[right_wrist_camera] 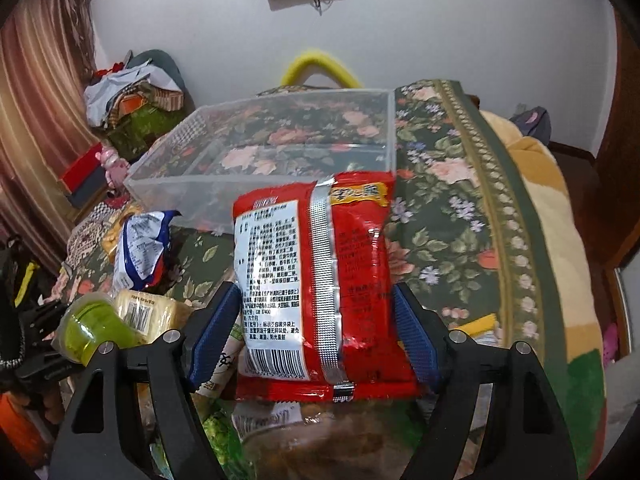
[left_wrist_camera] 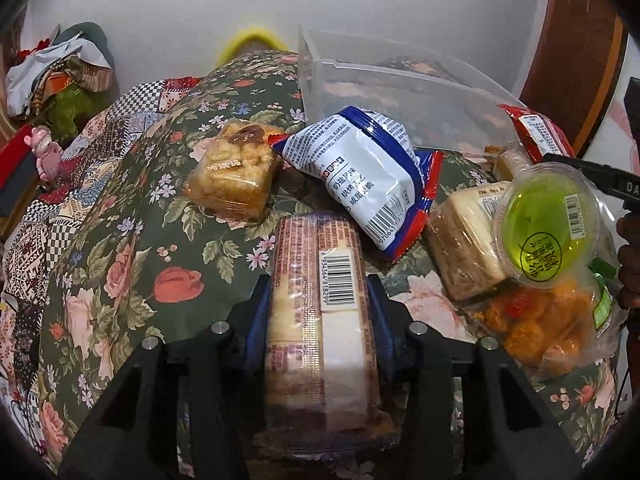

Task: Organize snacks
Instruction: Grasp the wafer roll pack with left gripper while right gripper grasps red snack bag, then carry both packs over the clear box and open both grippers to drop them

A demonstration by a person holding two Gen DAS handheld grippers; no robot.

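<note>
Jaws of both grippers are clamped on snacks, the left gripper [left_wrist_camera: 320,300] on a wrapped cake [left_wrist_camera: 320,320], the right gripper [right_wrist_camera: 316,332] holding a red packet [right_wrist_camera: 320,288] before the clear bin [right_wrist_camera: 280,140], likely for dropping in.

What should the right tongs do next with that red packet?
Probably carry the red packet forward and over the clear bin's near wall, then release. The right tongs are shut on it, and the bin lies directly ahead, looking empty.

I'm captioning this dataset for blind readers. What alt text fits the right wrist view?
The right hand-held gripper holds a red snack packet upright before an empty clear plastic bin on a floral cloth. A blue-and-white packet and a green jelly cup lie left.
</note>
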